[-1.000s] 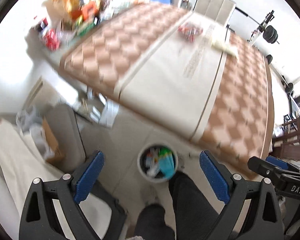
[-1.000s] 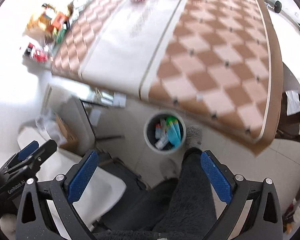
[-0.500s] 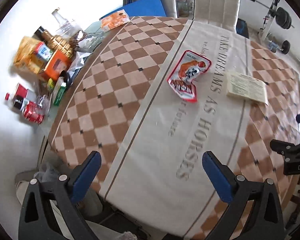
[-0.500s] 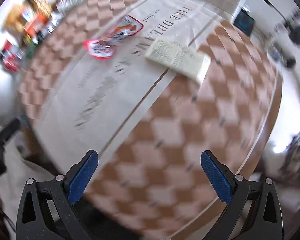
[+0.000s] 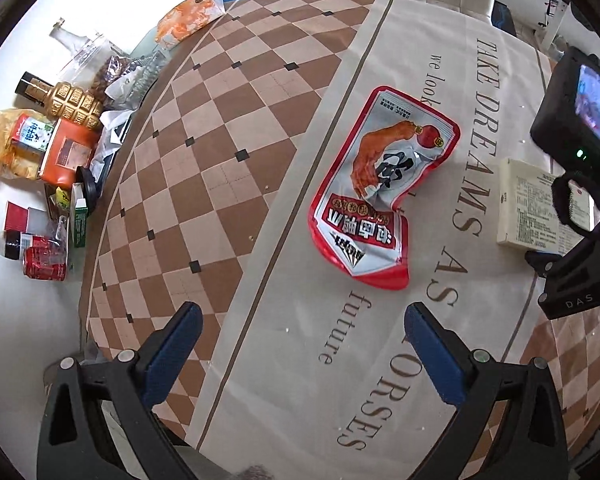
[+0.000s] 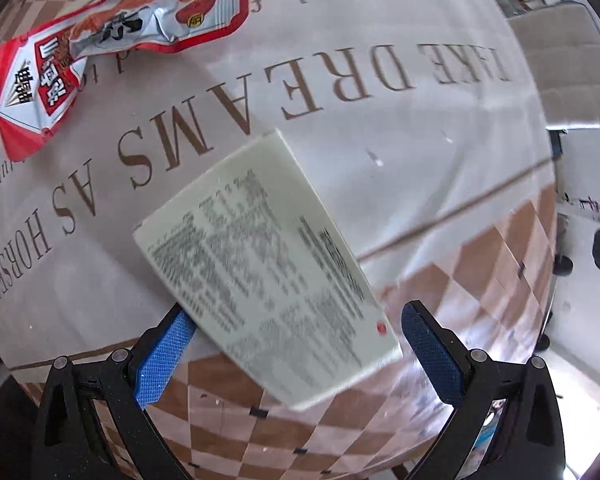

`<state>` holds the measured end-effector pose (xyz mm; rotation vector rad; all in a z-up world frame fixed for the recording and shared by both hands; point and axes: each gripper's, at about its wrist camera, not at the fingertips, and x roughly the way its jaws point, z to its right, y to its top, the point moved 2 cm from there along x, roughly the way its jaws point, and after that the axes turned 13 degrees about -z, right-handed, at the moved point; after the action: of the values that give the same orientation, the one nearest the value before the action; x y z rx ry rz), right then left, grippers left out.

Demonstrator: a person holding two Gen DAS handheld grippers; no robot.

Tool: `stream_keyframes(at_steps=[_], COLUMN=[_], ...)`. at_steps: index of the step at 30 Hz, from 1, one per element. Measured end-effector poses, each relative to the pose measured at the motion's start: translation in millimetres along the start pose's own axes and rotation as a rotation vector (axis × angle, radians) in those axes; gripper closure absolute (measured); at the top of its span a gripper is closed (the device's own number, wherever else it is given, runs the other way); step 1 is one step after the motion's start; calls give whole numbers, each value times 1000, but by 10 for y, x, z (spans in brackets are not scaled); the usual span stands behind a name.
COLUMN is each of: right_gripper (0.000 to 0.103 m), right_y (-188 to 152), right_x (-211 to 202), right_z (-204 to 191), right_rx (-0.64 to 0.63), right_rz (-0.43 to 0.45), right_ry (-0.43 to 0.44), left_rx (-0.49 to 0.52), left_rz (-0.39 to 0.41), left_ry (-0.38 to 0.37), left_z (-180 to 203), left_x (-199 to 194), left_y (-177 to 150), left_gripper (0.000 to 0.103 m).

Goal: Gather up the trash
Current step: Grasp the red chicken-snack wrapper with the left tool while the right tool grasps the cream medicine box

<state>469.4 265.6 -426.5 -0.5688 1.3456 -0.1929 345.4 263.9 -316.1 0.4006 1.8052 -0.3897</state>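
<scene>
**Right jaws straddling the flat box, left jaws short of the snack wrapper**

I am bringing the right gripper down over the pale flat box, and this is the relation the next move is hanging on. In the right wrist view the box is filling the centre and lower middle of the frame, its long axis running diagonally from upper left to lower right. The jaws are spread wide and gripping nothing; the box's near end is sitting between them, its left edge lying at or over the left blue pad, though I cannot tell whether they are touching. I am judging that a close here would catch the box across a skewed width, so a small twist of the wrist may be helping first.

The left gripper is also hanging released and empty. The red and silver snack wrapper is lying ahead of it, in the centre right of the left wrist view, crumpled, its long axis pointing roughly away from the jaws. The left hand is plainly the nearer one for that piece.

Both items are resting on the cream lettered strip of the tabletop, with brown checks on either side. Bottles, cans and packets are crowding the left edge of the frame, and a pale chair is standing at the upper right.
</scene>
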Motion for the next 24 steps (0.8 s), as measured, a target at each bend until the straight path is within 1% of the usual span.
stream_keyframes(at_steps=[1, 2, 4, 6, 8, 9, 11, 12, 13, 14, 16, 17, 18, 20, 21, 22, 23, 24], right_gripper=[0, 3, 8, 9, 9, 9, 9, 9, 9, 8, 8, 8, 8, 8, 8, 8, 8, 8], right_y=[36, 53, 58, -5, -108, -202, -356, -431, -494, -520, -523, -527, -505, -461, -423, -413, -390, -368], right_x=[-31, -48, -36, -29, 9, 43, 114, 151, 195, 199, 213, 217, 191, 138, 111, 84, 56, 30], right_z=[60, 109, 271, 502, 709, 854, 1063, 1154, 1242, 1306, 1367, 1396, 1409, 1384, 1375, 1317, 1284, 1261], right_rx=[13, 36, 135, 290, 444, 546, 689, 751, 800, 810, 800, 784, 762, 709, 664, 640, 613, 592], right_rz=[22, 34, 40, 69, 78, 90, 105, 107, 105, 119, 91, 96, 98, 99, 97, 93, 89, 90], right_ry=[31, 60, 182, 291, 400, 479, 573, 602, 637, 668, 690, 694, 680, 625, 591, 567, 520, 471], left_rx=[-1, -3, -8, -8, 2, 18, 60, 91, 117, 150, 219, 250, 286, 319, 327, 329, 325, 317], left_rz=[-3, -6, -13, -17, -22, -27, -46, -60, -71, -83, -106, -118, -130, -149, -153, -158, -162, -169], left_ry=[-4, -8, -19, -37, -60, -81, -94, -96, -96, -101, -100, -95, -89, -81, -86, -94, -108, -140], left_z=[10, 17, 30, 44, 67, 92, 171, 224, 268, 324, 445, 495, 552, 607, 621, 627, 624, 609], left_x=[12, 22, 42, 49, 68, 84, 126, 160, 186, 218, 285, 315, 350, 399, 411, 423, 433, 443], left_y=[35, 66, 147, 237, 356, 438, 581, 663, 730, 794, 908, 945, 981, 1017, 1023, 1027, 1029, 1030], left_gripper=[0, 0, 0, 0, 0, 0, 0, 0, 0, 0, 0, 0, 0, 1, 1, 4, 10, 25])
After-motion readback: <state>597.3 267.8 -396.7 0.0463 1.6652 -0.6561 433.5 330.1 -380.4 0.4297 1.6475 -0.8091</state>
